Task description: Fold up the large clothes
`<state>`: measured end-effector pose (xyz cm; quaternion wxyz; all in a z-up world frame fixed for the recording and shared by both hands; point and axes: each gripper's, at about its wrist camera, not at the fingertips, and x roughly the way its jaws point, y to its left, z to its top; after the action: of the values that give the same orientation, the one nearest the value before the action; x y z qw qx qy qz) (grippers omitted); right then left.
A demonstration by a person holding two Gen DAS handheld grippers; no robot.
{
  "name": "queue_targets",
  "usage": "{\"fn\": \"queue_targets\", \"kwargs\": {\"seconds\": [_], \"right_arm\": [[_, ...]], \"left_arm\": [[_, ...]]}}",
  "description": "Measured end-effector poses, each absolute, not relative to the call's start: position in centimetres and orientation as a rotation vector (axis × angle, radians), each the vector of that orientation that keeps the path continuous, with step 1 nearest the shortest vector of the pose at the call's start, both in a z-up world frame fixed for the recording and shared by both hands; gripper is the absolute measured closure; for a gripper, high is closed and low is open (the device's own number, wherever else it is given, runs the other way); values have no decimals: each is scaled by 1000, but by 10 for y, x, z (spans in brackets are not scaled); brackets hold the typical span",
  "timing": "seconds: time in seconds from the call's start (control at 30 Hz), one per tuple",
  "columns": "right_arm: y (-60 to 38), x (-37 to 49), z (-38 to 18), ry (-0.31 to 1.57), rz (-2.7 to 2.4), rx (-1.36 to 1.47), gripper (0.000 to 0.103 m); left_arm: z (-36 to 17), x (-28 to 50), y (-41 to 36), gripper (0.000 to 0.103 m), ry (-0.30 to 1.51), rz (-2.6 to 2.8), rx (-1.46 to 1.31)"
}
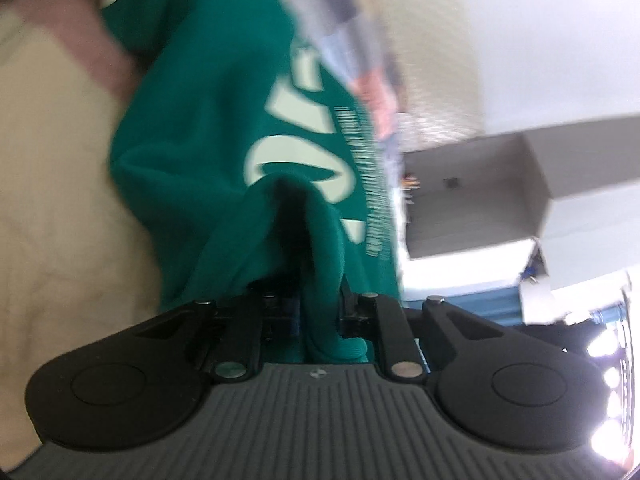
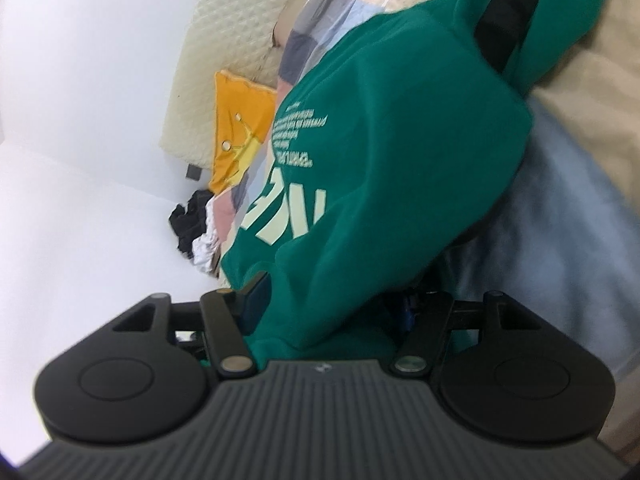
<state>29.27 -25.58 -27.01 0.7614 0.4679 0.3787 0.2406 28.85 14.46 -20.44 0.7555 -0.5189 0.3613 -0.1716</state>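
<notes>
One green sweatshirt (image 1: 208, 128) with pale lettering hangs bunched above the cream bed (image 1: 52, 184). Two grippers hold it: the left gripper (image 1: 316, 304) is clamped on a fold, while the right gripper (image 2: 328, 312) stands apart around the cloth.

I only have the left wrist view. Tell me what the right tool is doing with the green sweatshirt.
Observer: The right tool stands open; the green sweatshirt drapes across its gap, unpinched.
Operator: Report what lies beside the sweatshirt there.
Observer: A blue-grey cloth, partly under the sweatshirt's edge.
Operator: Name anything loose nearby.
Observer: An orange item and a black-and-white clothes heap next to the patchwork quilt.
</notes>
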Motion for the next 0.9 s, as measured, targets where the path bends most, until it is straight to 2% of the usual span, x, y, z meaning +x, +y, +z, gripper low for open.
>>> {"fn": "queue_targets", "kwargs": {"seconds": [0.07,0.13,0.17,0.27,0.3,0.37,0.4,0.6,0.77,0.8,0.83,0.87,0.9], "right_arm": [[-253,294,-269,827,535,1013,50],[-254,293,-267,815,539,1013,65],[-254,291,-265,807,540,1011,76],[-257,285,-256,745,550,986,85],[-258,284,-253,729,555,978,87],[-260,283,-250,706,563,980,88],[-261,282,-250,698,569,984,89],[-261,278,-246,668,603,969,89],[-260,283,-251,690,589,959,89],[-257,286,-251,697,582,953,89],[-257,287,-253,707,573,946,89],[-255,288,-254,719,564,940,89],[-253,289,-256,735,553,933,89]], "left_arm": [[-196,270,148,86,737,-436,-1131],[-189,258,151,86,701,-486,-1143],[-187,254,152,86,693,-494,-1137],[-188,251,153,85,694,-516,-1146],[-190,252,154,81,696,-520,-1158],[-195,257,151,59,713,-501,-1180],[-197,258,153,41,728,-483,-1188],[-217,269,150,29,813,-447,-1257],[-225,293,135,31,875,-394,-1186],[-228,298,133,39,879,-384,-1187],[-231,300,133,54,883,-364,-1191],[-234,301,134,61,894,-343,-1190],[-235,303,134,74,905,-330,-1179]]}}
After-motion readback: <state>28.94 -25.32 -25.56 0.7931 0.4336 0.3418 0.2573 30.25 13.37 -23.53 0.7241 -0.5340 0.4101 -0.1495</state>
